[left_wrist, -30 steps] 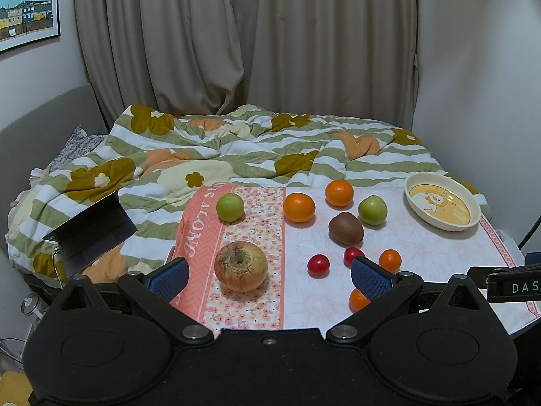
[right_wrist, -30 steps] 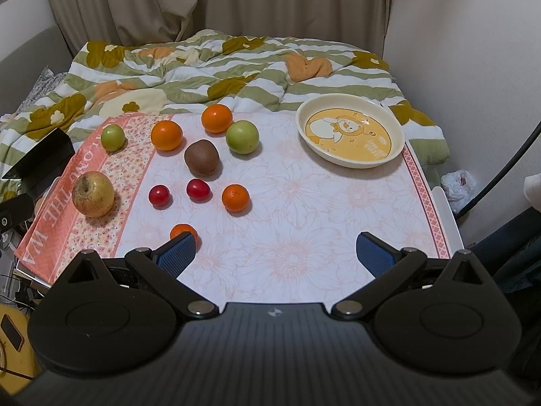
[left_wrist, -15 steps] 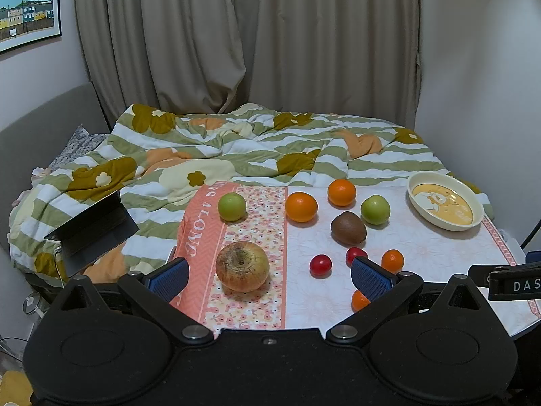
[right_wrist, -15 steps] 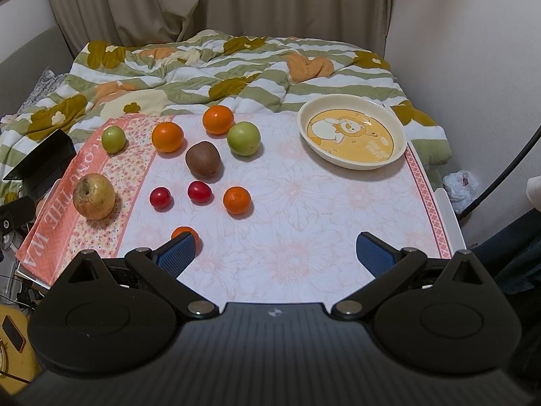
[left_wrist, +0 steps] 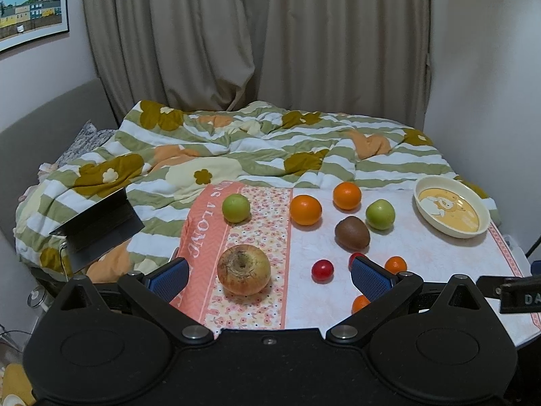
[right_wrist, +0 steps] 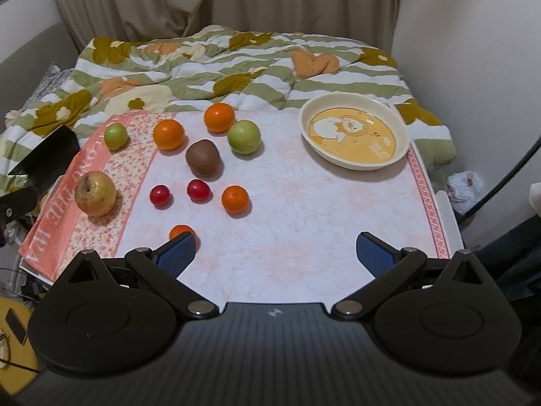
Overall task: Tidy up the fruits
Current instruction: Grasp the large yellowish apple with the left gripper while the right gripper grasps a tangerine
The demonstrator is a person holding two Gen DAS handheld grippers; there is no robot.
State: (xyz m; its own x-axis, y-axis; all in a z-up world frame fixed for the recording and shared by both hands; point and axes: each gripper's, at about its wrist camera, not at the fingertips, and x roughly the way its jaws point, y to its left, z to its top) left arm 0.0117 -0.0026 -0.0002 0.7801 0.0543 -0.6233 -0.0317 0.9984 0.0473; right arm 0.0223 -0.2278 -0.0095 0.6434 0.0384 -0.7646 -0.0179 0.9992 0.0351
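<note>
Fruit lies scattered on a cloth-covered table [right_wrist: 304, 223]. There are two green apples [right_wrist: 244, 136] [right_wrist: 116, 136], two oranges [right_wrist: 168, 134] [right_wrist: 219, 117], a brown kiwi [right_wrist: 202, 157], two small red fruits [right_wrist: 198, 189] [right_wrist: 159, 195], two small tangerines [right_wrist: 235, 199] [right_wrist: 180, 231] and a yellowish apple [right_wrist: 95, 193]. A cream bowl [right_wrist: 355, 131] with a cartoon print stands empty at the far right. My right gripper [right_wrist: 275, 253] hovers open over the near edge. My left gripper [left_wrist: 268, 279] is open, with the yellowish apple [left_wrist: 243, 269] just beyond its fingers.
A striped flowered duvet [left_wrist: 257, 149] covers the bed behind the table. A dark laptop-like object [left_wrist: 98, 223] lies on the bed at the left. Curtains and walls close the back and right. A white bag [right_wrist: 465, 187] sits on the floor at the right.
Both views have shifted slightly; the fruits sit a little lower and nearer in the right wrist view. Nothing on the table has moved, and both grippers stay open.
</note>
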